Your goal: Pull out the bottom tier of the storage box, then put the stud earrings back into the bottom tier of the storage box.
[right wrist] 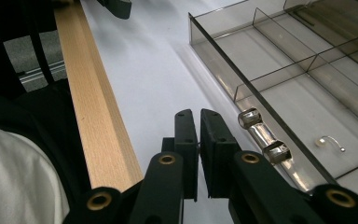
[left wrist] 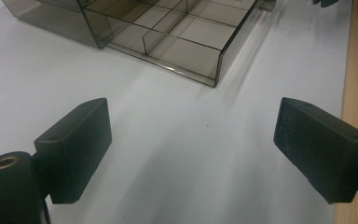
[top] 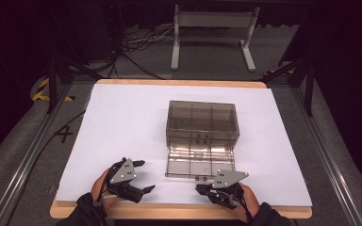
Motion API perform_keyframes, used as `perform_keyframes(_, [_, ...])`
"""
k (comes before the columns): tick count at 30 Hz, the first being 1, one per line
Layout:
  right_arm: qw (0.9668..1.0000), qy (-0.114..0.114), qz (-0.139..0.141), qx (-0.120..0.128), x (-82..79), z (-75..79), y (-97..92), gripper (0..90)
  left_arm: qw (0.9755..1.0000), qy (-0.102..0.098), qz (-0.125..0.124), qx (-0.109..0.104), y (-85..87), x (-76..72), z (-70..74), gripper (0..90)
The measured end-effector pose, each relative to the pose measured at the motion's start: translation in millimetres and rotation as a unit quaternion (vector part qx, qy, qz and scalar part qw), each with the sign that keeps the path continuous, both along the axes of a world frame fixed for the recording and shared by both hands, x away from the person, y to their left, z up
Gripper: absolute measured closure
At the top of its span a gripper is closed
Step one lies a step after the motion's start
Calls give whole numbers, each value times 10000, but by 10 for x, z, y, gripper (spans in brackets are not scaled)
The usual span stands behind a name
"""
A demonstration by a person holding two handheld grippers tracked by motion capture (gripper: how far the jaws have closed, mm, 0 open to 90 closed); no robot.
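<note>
A smoky clear plastic box [top: 202,120] stands mid-table with its lower drawer [top: 200,162] pulled out toward me. The drawer has dividers and a clear bar handle [right wrist: 261,133] with chrome ends on its front. A small silver hook [right wrist: 330,141] lies in one front compartment. My right gripper [top: 200,189] rests on the white sheet just left of the handle, its jaws shut with nothing between them [right wrist: 198,116]. My left gripper [top: 143,176] sits to the drawer's left, jaws wide open over bare sheet [left wrist: 191,154], pointing at the drawer's corner [left wrist: 216,70].
A white sheet [top: 122,127] covers the wooden table, whose bare front edge [right wrist: 93,116] runs beside my right gripper. A person's hands and dark sleeves come in at the bottom. A white metal stand [top: 212,28] and cables lie on the floor beyond.
</note>
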State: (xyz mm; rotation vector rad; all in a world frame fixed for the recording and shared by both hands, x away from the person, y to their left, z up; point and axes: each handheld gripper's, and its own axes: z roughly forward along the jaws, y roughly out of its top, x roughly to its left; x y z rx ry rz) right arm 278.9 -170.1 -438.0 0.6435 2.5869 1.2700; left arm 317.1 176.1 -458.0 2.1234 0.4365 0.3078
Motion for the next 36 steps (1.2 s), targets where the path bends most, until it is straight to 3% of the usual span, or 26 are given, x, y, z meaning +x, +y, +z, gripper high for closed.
perform_keyframes(18, [9994,-180,-217,221,17,139,-97,854,9999,152,-78,22,-8,33,-2,124])
perform_keyframes(32, [9989,-282,-263,259,15,190,-120,853,9996,254,-97,78,-21,53,-3,126])
perform_keyframes(36, [9988,-320,-280,254,14,205,-120,853,9993,292,-120,181,-37,67,-4,129])
